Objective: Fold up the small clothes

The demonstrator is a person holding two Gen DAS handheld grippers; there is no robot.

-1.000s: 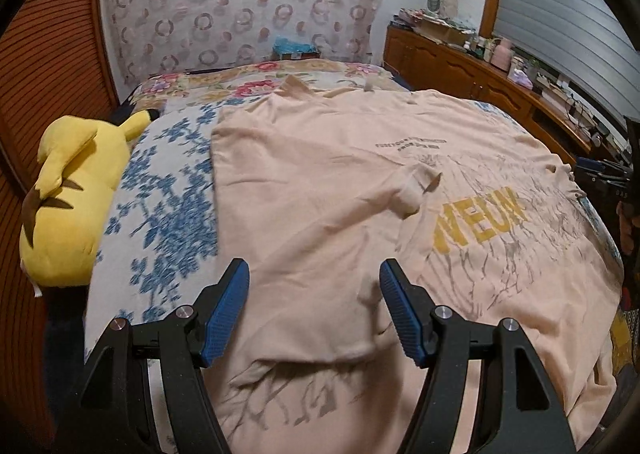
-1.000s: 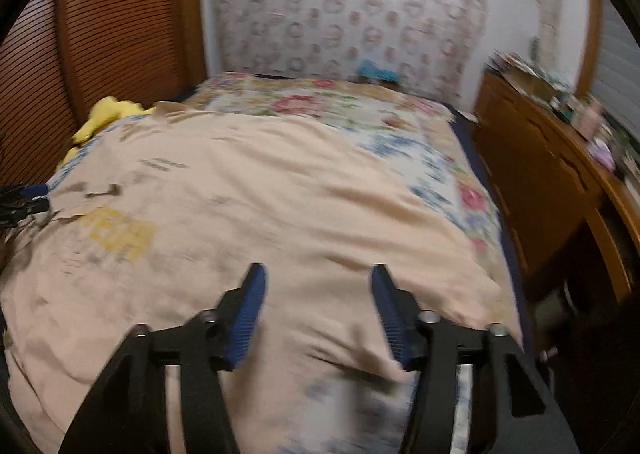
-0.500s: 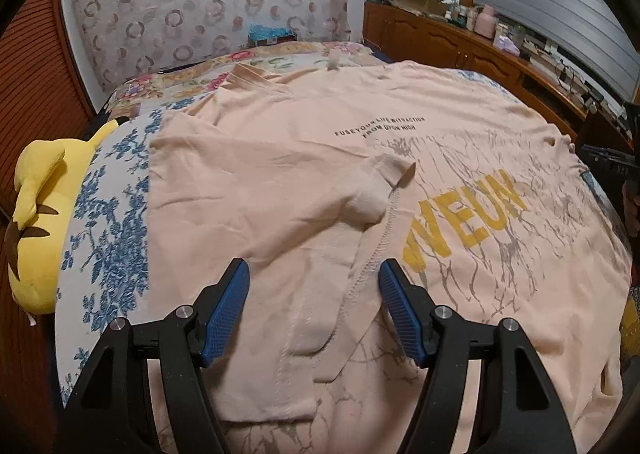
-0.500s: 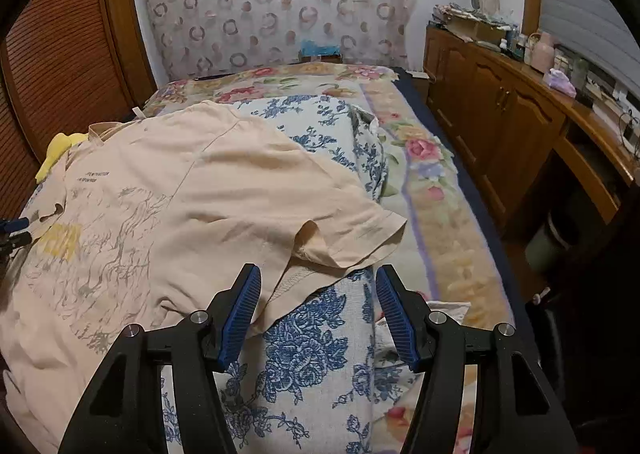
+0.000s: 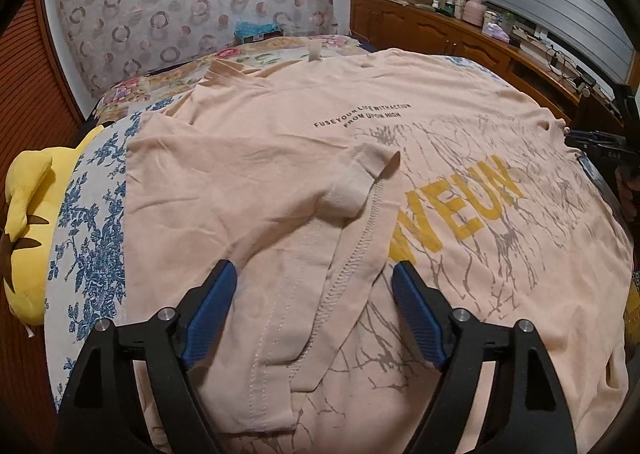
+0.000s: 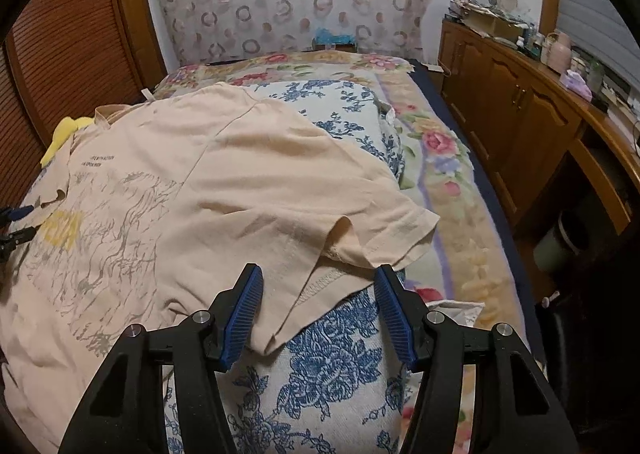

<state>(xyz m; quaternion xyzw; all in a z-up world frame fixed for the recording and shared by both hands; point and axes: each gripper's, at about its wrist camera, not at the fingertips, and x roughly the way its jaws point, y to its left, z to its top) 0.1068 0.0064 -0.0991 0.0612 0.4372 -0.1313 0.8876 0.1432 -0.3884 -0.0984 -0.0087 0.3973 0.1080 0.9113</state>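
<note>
Left wrist view: my left gripper (image 5: 314, 314) hangs low in the frame with its blue pads spread wide, having just been opening further, and nothing is pinched between them. The peach T-shirt (image 5: 280, 158) lies spread over the bed (image 5: 92, 214), filling most of the picture; its sleeve (image 5: 320, 274) is already folded inward across the yellow lettering, running straight down between my pads. The risk I see here is that I close on that loose sleeve alone instead of the body layers under it, and drag the fold undone. The yellow plush toy (image 5: 24, 222) at the left edge sits close to the shirt's side; a sideways sweep could snag it.

Right wrist view: my right gripper (image 6: 318, 314) is also released, pads apart at lower centre. The other sleeve (image 6: 384, 226) lies flat towards the right, its hem and the shirt's side seam just ahead of the pads, over the blue floral quilt (image 6: 332, 366). My worry is catching quilt together with shirt, since the edge lies flush on it; lifting both would bunch the garment.
</note>
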